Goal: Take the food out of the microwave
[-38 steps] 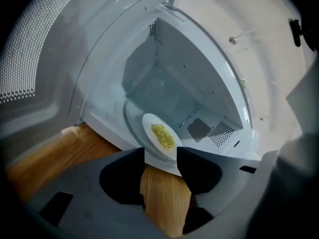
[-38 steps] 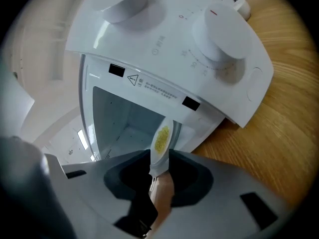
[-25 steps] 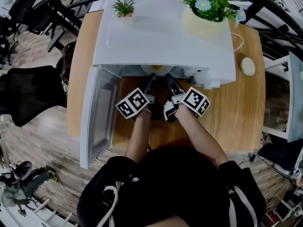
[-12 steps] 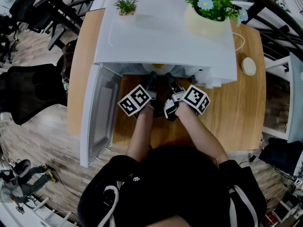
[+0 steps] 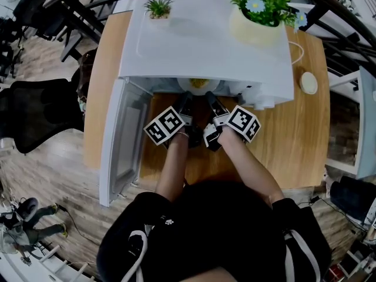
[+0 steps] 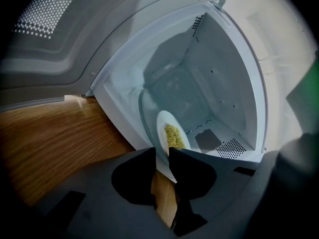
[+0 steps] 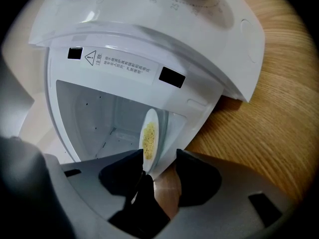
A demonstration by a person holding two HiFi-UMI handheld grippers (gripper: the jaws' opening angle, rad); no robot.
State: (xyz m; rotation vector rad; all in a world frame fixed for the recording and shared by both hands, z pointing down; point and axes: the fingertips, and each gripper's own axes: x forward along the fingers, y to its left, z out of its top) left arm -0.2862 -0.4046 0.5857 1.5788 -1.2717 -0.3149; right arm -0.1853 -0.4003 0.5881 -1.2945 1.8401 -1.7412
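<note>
Left gripper [image 6: 161, 152] fingers have just been closing, now clamped on the plate [image 6: 160, 126] rim; right gripper [image 7: 158, 156] fingers apart around it; pull-out likely next.

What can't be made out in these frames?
- Head view: the top of the microwave hides its cavity; of the plate only the front edge shows.
- Both gripper views: the food is too small and soft to identify, just yellow.
- Right gripper view: warning label print too small to read; the body of the right hand-held gripper covers the plate's near rim.
- Head view: flower pot, blooms cut by the top edge.
</note>
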